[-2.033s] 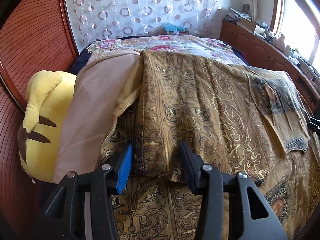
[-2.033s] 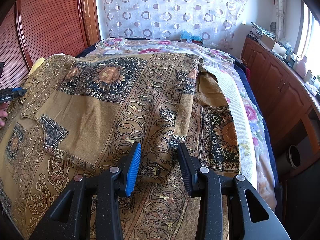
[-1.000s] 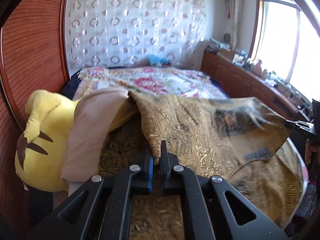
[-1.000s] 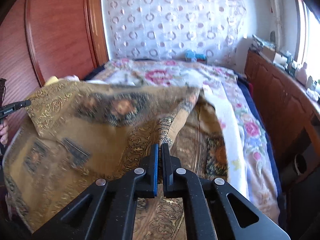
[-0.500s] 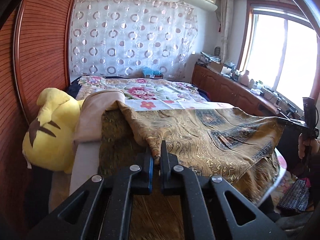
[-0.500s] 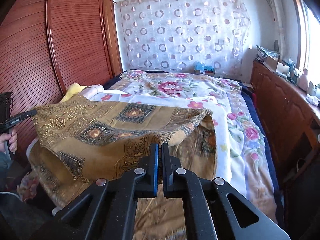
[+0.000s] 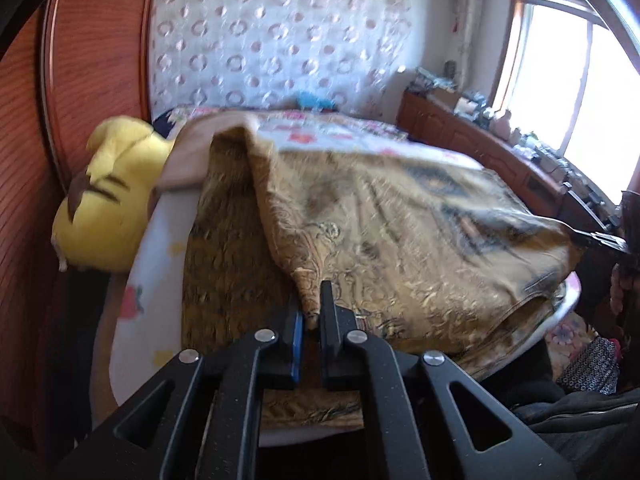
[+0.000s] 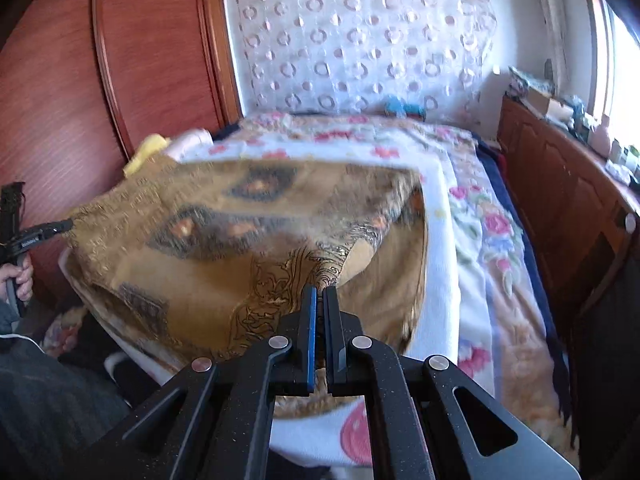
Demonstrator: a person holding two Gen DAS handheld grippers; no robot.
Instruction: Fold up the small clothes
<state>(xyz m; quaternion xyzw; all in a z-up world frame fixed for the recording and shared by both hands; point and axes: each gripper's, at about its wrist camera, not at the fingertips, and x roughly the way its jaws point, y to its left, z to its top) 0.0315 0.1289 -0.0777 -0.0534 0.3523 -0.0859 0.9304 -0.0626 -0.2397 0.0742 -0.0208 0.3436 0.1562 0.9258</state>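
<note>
Left wrist view: the left claw [image 7: 311,312] is clamped on a near corner of the gold patterned cloth [image 7: 400,232], which is draped across the near end of the bed [image 7: 156,280]. A yellow plush toy [image 7: 108,208] is seen at far left, beside the red wooden wardrobe [image 7: 92,60]. The right claw [image 7: 600,240] is seen at the cloth's right corner.

Right wrist view: the right claw [image 8: 320,300] is clamped on the cloth [image 8: 192,248], fingers together. The cloth is held taut leftward to the left claw [image 8: 68,224], gripped by a hand [image 8: 20,276]. Floral bedding [image 8: 480,220] is exposed to the right.
</note>
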